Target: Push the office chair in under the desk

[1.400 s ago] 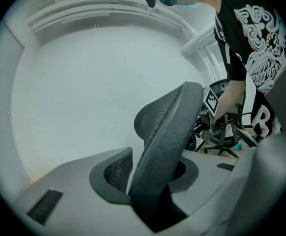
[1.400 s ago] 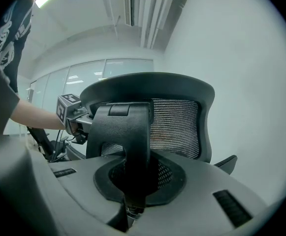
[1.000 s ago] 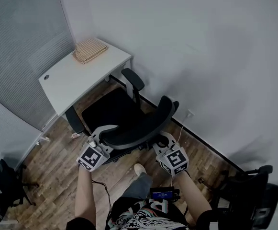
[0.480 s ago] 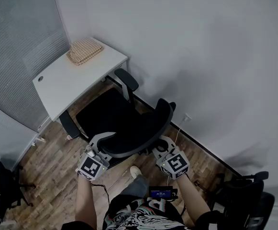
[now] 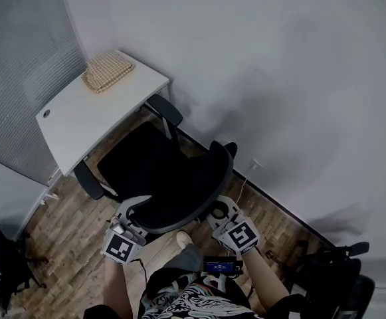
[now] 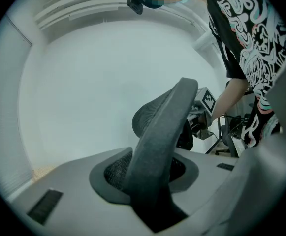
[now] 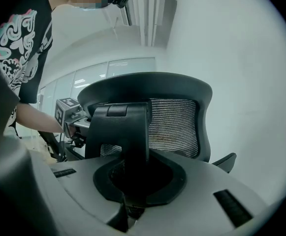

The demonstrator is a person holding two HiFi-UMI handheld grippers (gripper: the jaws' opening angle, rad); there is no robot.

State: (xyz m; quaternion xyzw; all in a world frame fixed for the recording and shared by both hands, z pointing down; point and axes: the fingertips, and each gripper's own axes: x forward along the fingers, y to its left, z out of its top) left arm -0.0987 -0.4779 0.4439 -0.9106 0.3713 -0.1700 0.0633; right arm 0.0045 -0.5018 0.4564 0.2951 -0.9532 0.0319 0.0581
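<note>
The black office chair (image 5: 154, 168) stands on the wood floor with its seat front at the edge of the white desk (image 5: 73, 121). Its curved backrest (image 5: 193, 195) faces me. My left gripper (image 5: 133, 211) is shut on the left end of the backrest rim (image 6: 158, 132), which fills the gap between its jaws. My right gripper (image 5: 218, 211) is shut on the black upright frame (image 7: 125, 127) at the back of the mesh backrest (image 7: 174, 127). Each gripper's marker cube shows in the other gripper's view.
A woven tan mat (image 5: 106, 72) lies on the desk's far corner. White walls close in behind and to the right, with a cable and socket (image 5: 252, 165) at the skirting. Other dark chairs stand at the lower left (image 5: 3, 264) and lower right (image 5: 339, 274). My shoe (image 5: 183, 239) is behind the chair.
The chair has rolled forward toward the desk, and both grippers have gone with it, still clamped on the backrest. The seat now reaches further under the desk edge.
</note>
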